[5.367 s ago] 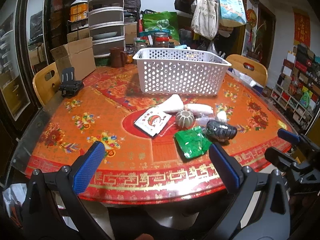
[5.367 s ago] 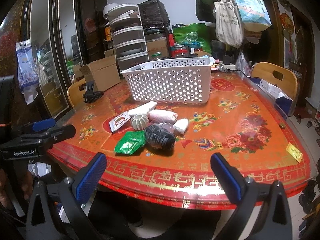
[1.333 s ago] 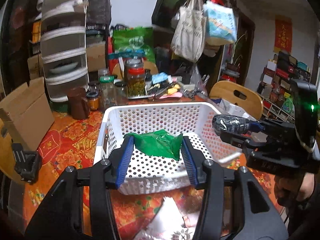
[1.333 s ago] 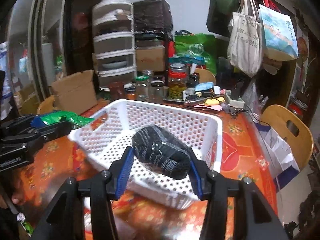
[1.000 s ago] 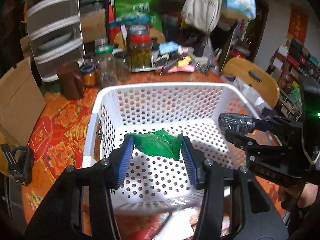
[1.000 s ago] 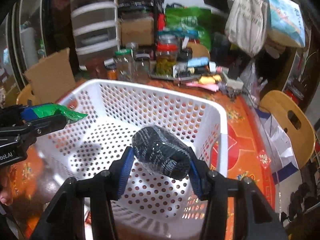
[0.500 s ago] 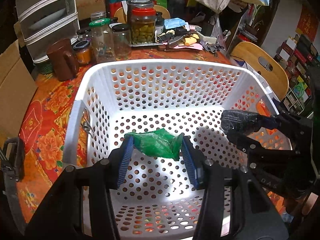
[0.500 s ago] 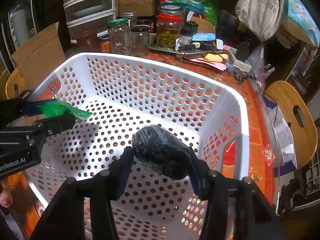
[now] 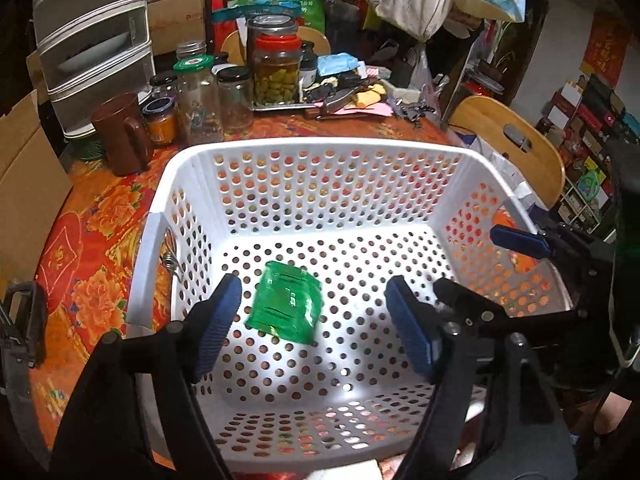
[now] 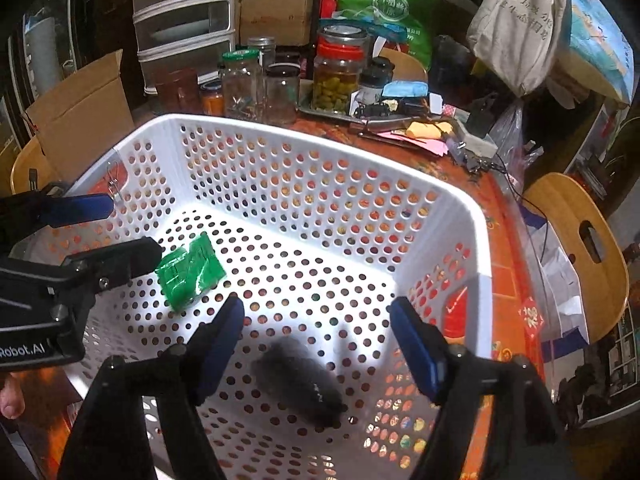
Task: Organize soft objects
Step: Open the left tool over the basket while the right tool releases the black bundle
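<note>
A white perforated basket [image 9: 320, 152] stands on the red floral table; it also shows in the right wrist view [image 10: 484, 248]. My left gripper [image 9: 316, 324] is open above the basket's inside. A green packet [image 9: 286, 308] is loose below it, blurred, over the basket floor; it also shows in the right wrist view [image 10: 188, 270]. My right gripper [image 10: 316, 344] is open above the basket's right half. A dark knitted roll [image 10: 300, 384] is loose below it, blurred, at the basket floor. The right gripper shows in the left wrist view [image 9: 480, 272], at the basket's right side.
Glass jars [image 9: 276, 68], a brown mug [image 9: 120, 132] and small clutter stand just behind the basket. A cardboard box [image 10: 80, 116] and stacked drawers [image 9: 92, 40] are at the back left. A wooden chair [image 10: 576, 248] stands at the right.
Both grippers have opened over the basket. The green packet has left the left gripper and the dark roll has left the right gripper; both are now down inside the basket.
</note>
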A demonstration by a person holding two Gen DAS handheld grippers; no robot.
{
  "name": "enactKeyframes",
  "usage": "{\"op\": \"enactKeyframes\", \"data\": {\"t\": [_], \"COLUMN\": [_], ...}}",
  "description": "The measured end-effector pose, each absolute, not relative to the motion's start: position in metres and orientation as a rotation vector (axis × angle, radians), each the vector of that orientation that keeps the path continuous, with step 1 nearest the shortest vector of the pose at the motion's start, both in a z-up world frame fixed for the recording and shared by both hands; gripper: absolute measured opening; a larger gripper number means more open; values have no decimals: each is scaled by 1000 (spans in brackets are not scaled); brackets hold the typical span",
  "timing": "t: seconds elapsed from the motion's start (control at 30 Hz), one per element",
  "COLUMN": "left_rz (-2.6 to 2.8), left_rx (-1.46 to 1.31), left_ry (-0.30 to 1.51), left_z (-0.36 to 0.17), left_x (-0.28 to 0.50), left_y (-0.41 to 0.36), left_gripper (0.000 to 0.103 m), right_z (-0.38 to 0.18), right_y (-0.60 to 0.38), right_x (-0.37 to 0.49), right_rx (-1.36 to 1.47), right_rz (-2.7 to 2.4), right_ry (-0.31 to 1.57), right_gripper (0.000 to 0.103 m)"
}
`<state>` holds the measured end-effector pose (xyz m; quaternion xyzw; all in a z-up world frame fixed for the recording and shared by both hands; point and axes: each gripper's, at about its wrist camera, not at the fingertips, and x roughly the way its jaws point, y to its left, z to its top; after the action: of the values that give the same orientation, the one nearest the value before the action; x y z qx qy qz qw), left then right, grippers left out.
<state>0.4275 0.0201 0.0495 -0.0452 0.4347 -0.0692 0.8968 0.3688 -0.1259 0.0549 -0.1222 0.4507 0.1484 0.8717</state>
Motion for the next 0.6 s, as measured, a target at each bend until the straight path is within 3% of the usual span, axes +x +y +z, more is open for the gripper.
{"op": "enactKeyframes", "data": {"t": [0.13,0.27,0.6], "left_rz": [-134,-125,-105], "left_rx": [-70,-59,-54], "left_ry": [848,797,737], "left_z": [65,82,112], "left_x": [415,400,364], "left_y": [19,19,24], "left_gripper": [94,103,103], "right_z": [65,76,96], "right_y": [-129,-132,-144], "right_x": [359,346,323], "right_rx": [-250,-247,-198], "right_rz": [314,323,330], "right_ry": [908,874,818], "right_gripper": [83,94,103]}}
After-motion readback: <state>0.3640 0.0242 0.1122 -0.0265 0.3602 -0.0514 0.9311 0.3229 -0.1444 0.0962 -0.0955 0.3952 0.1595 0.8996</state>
